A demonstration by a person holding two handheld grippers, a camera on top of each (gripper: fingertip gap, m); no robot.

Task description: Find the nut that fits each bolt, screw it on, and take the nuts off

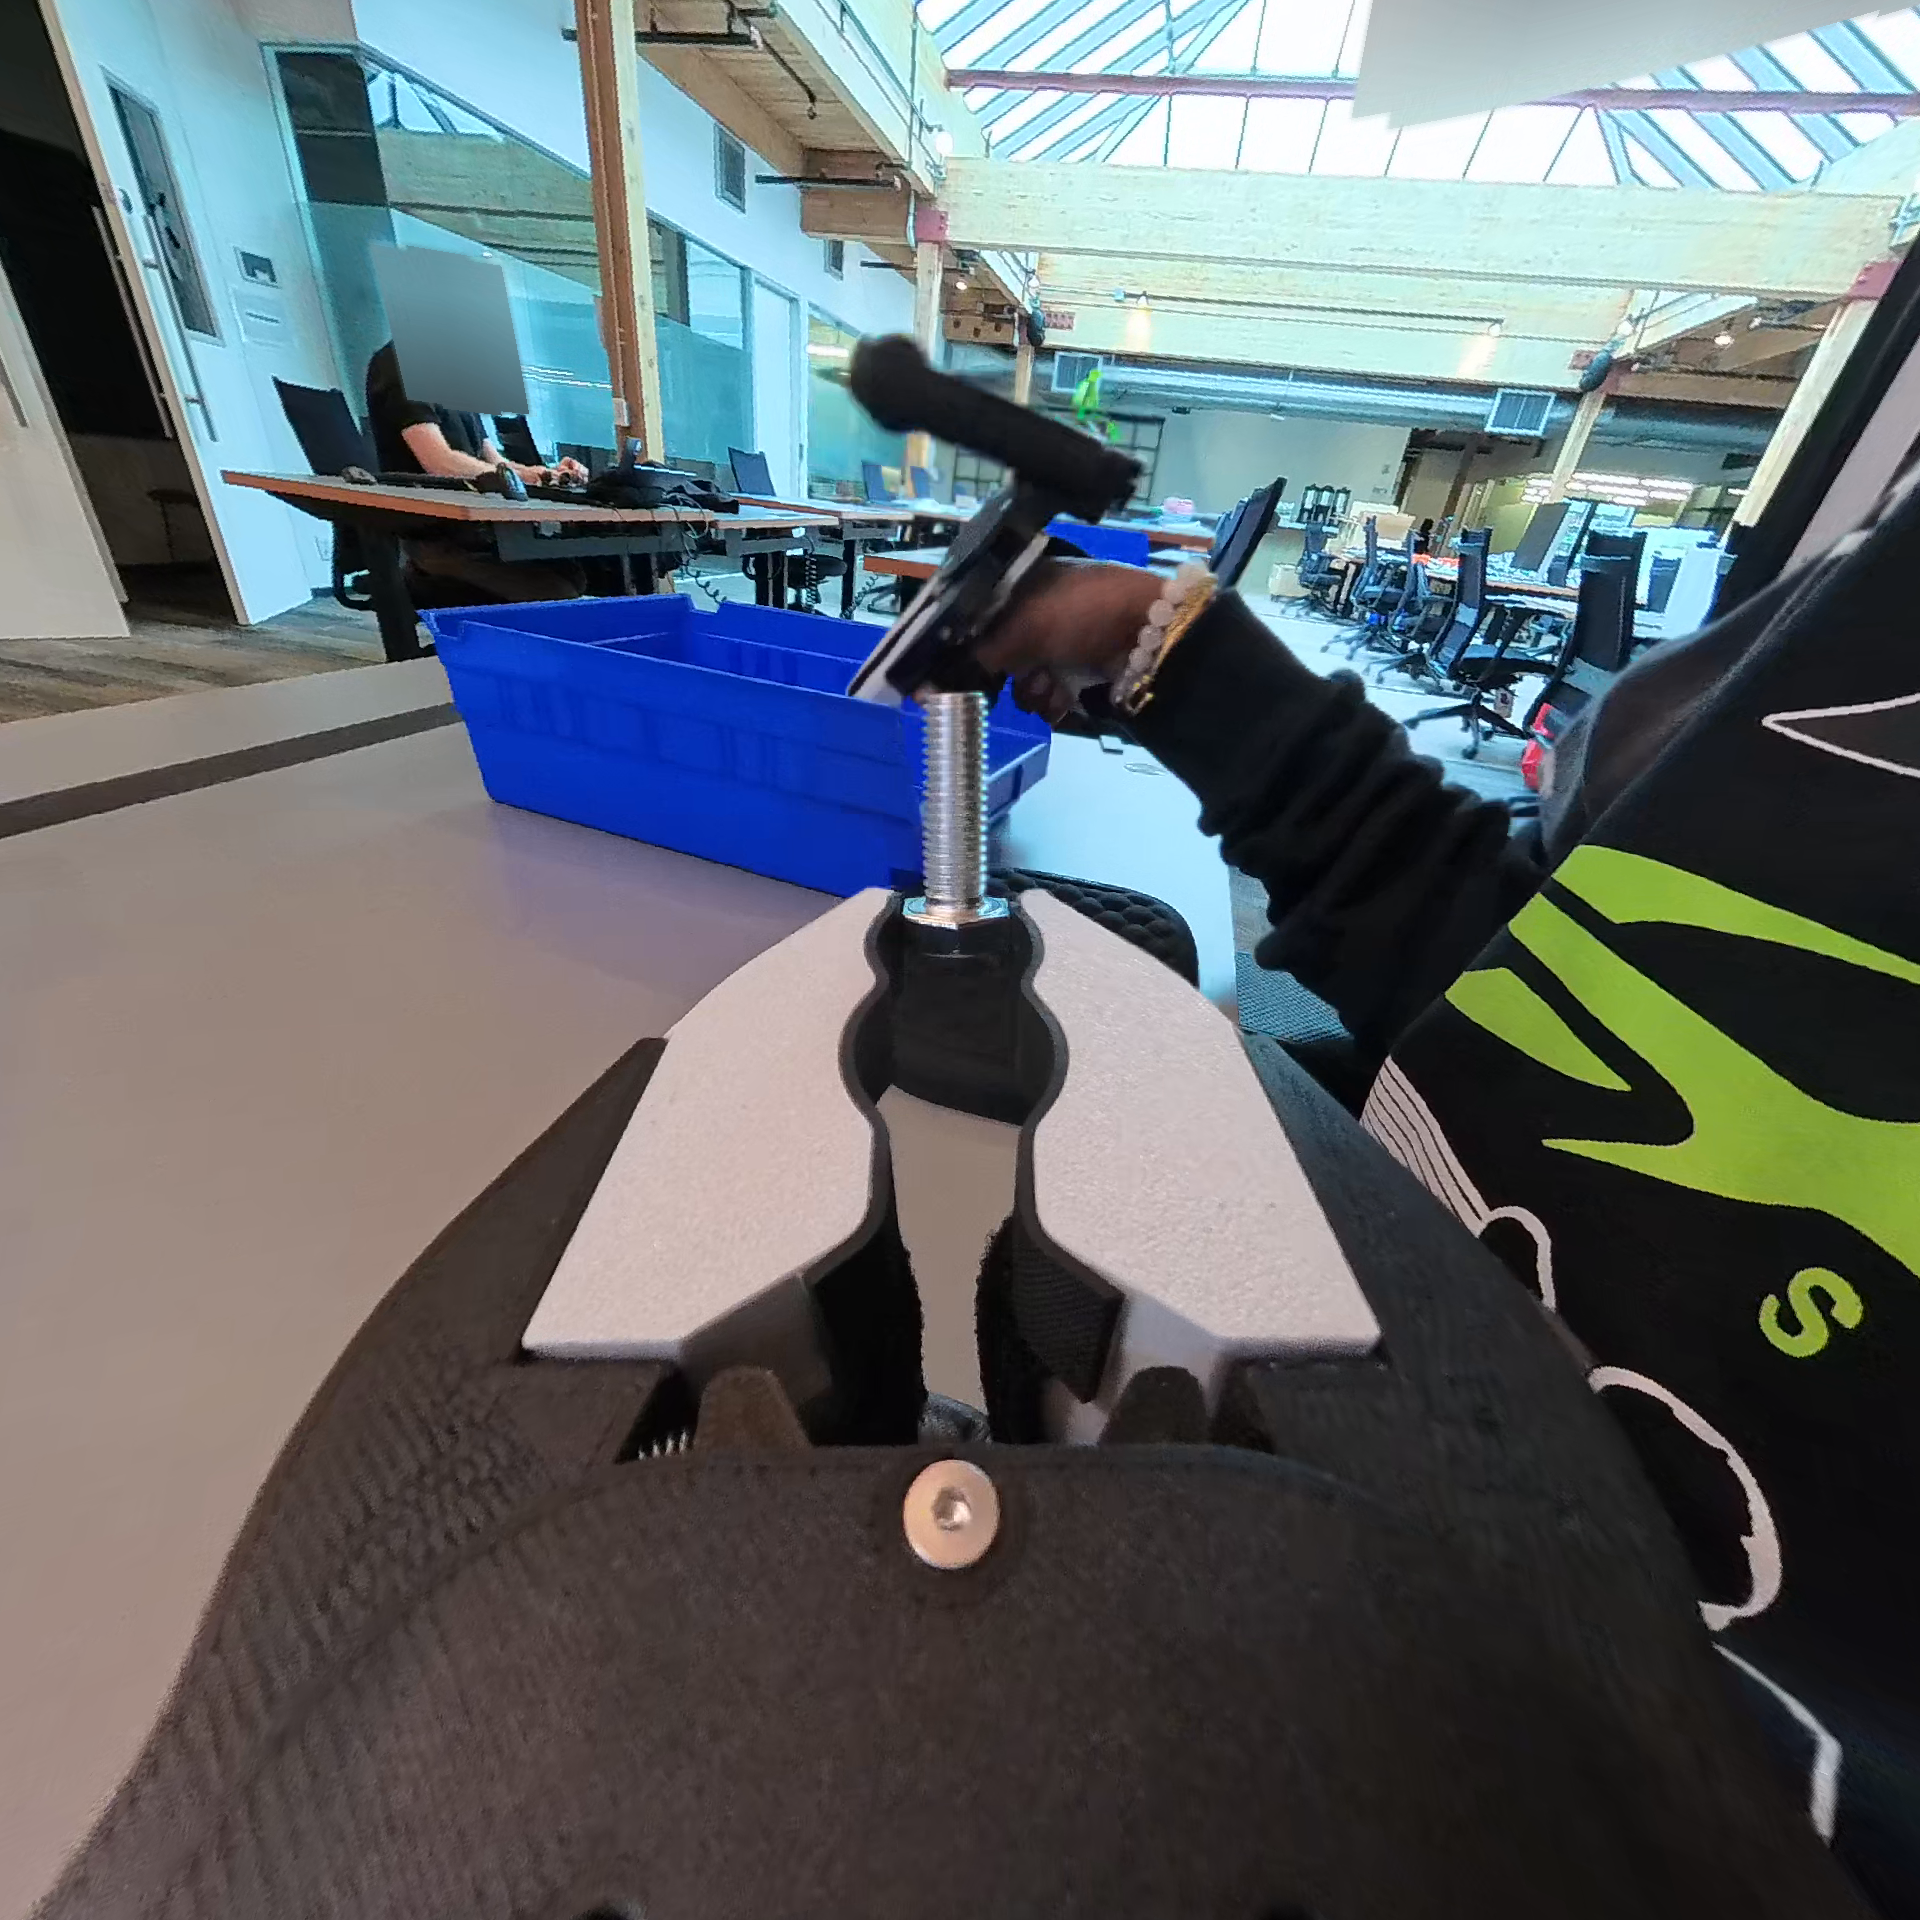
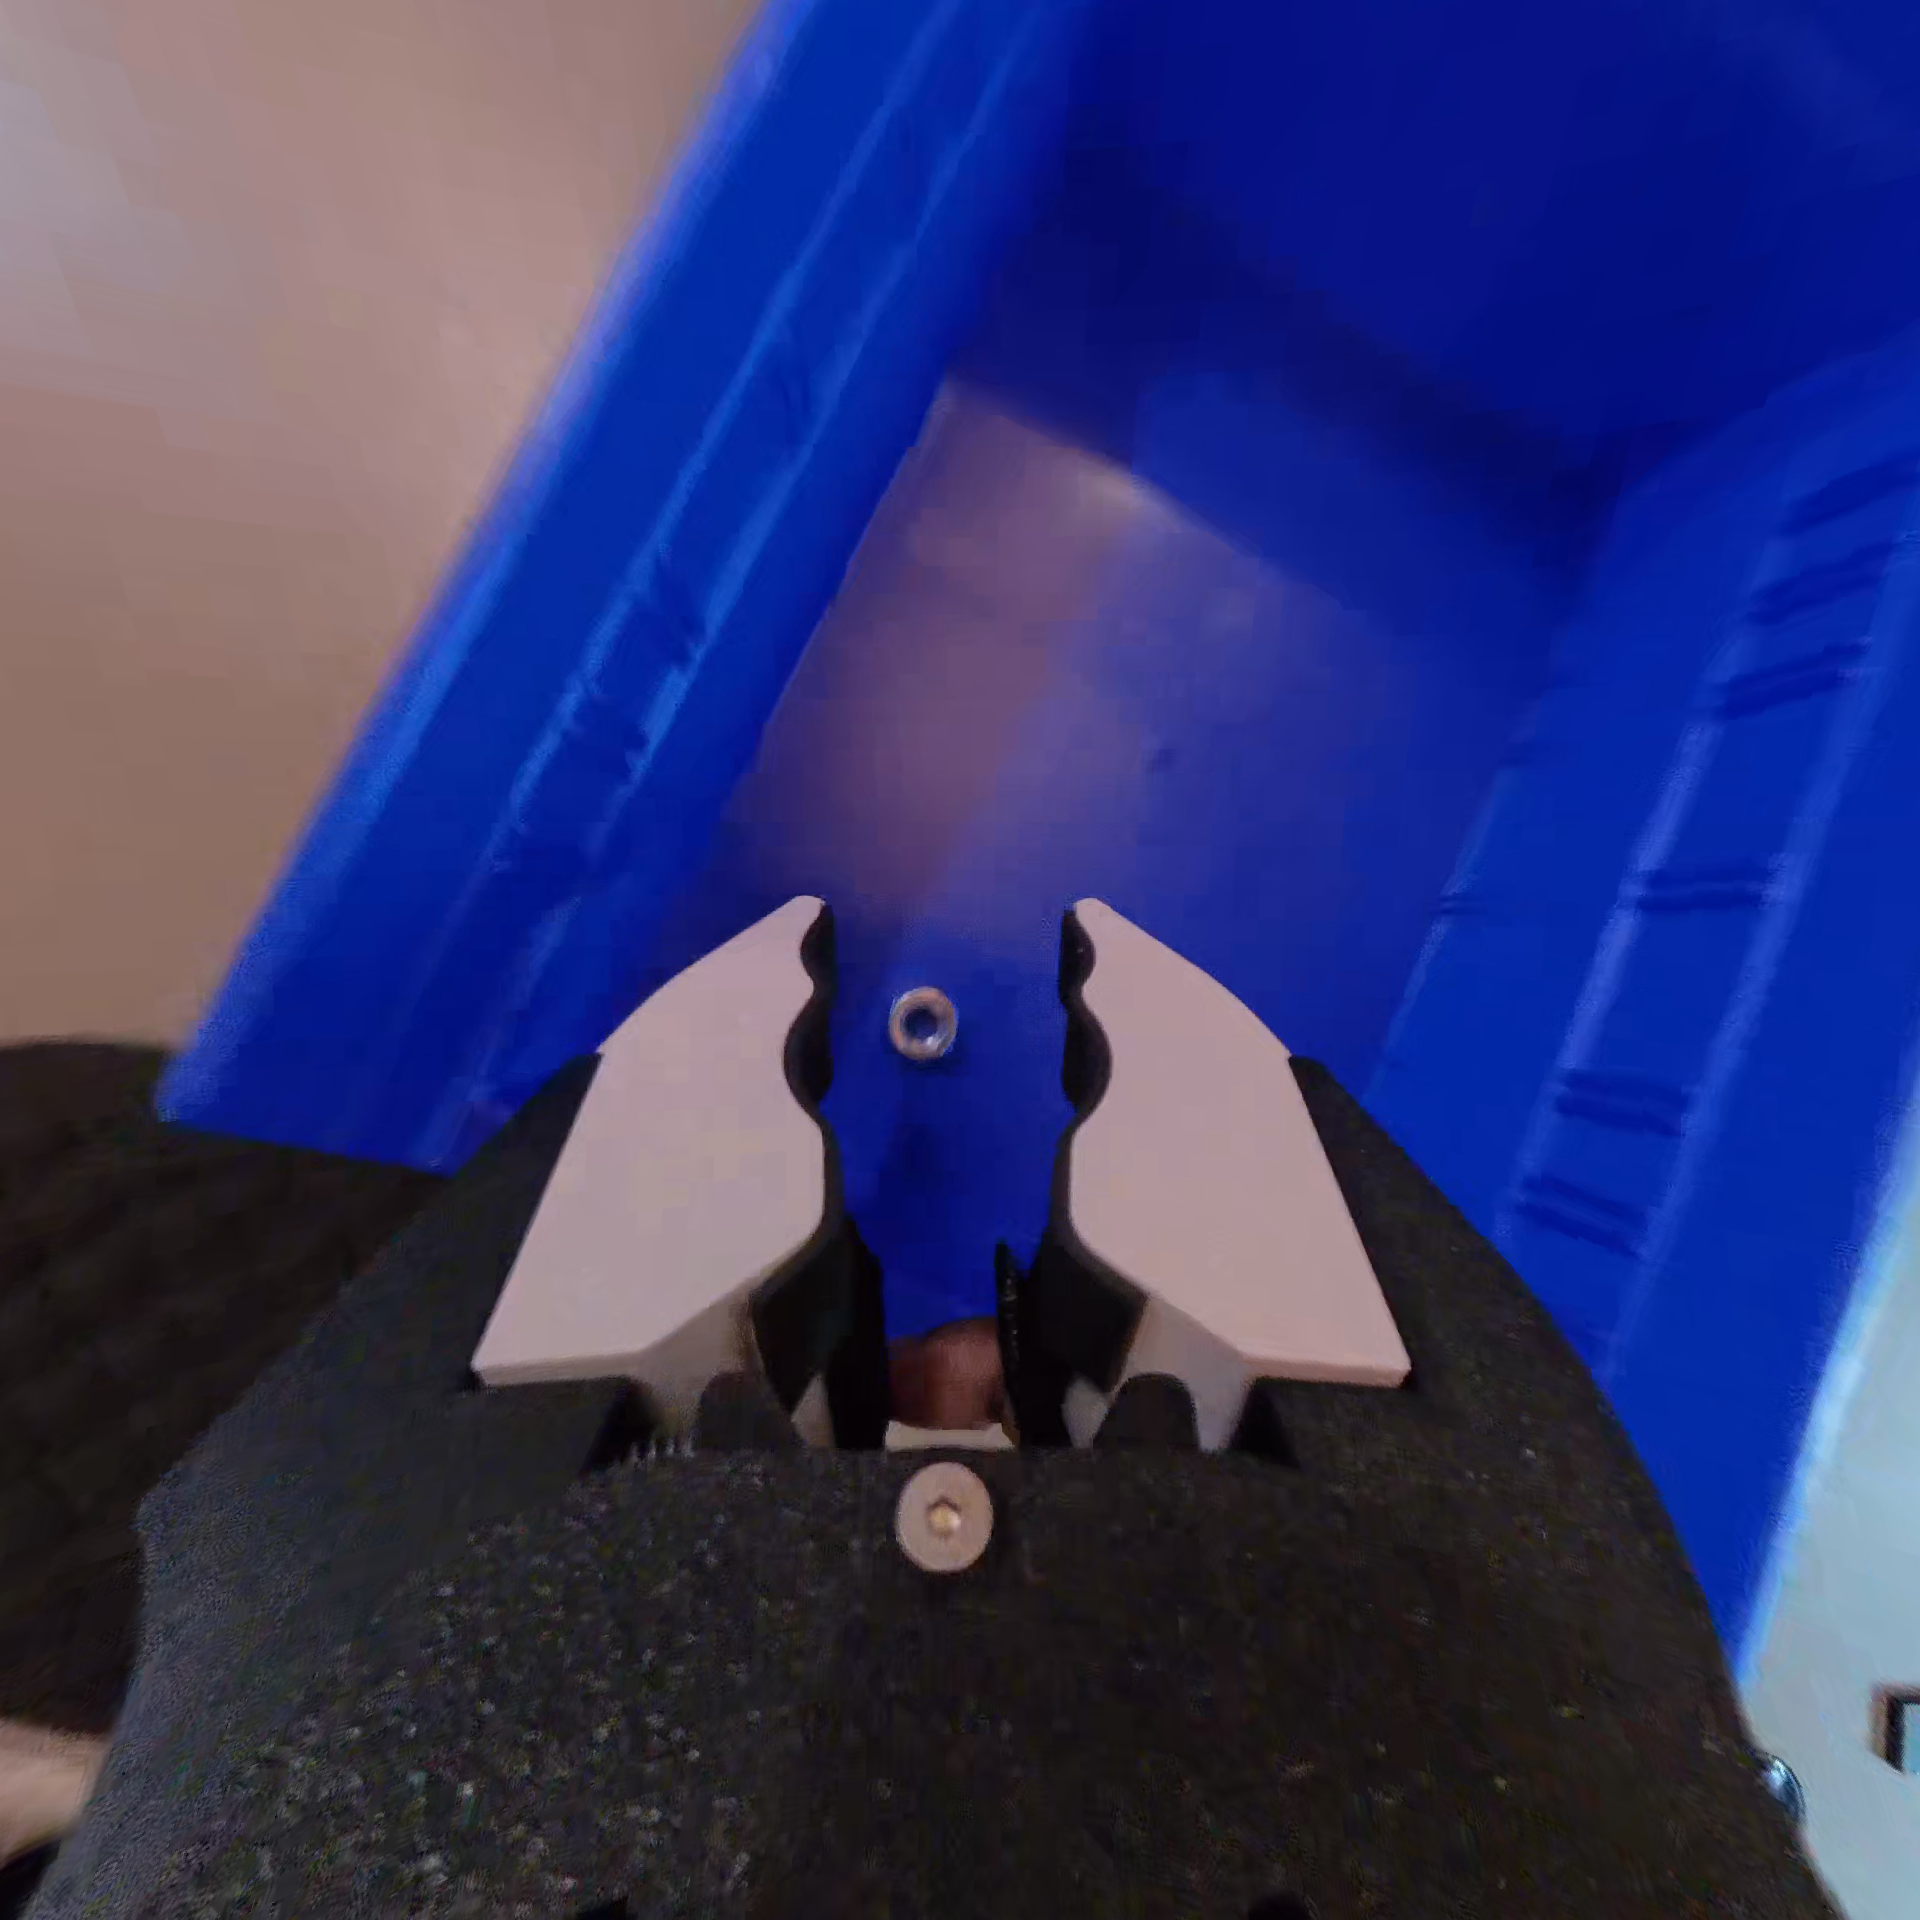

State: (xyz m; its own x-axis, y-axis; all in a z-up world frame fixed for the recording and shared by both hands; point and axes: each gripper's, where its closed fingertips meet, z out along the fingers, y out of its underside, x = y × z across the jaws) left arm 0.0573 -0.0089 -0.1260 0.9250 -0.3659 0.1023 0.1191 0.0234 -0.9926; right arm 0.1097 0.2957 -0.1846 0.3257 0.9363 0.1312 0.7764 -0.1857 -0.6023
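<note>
In the left wrist view my left gripper is shut on the hexagonal head of a silver bolt. The bolt stands upright, its bare thread pointing up. The right gripper shows farther off in that view, held by a hand over the blue bin. In the right wrist view my right gripper is open and points down into the blue bin. A small silver nut lies on the bin floor between the fingers. The pads stand well clear of it on both sides.
The grey table stretches left of the bin. A person's dark sleeve and a black and green shirt fill the right side. A black mesh chair back sits behind my left gripper. Office desks stand far behind. Across from one pair of fingers to the other is roughly 30 cm.
</note>
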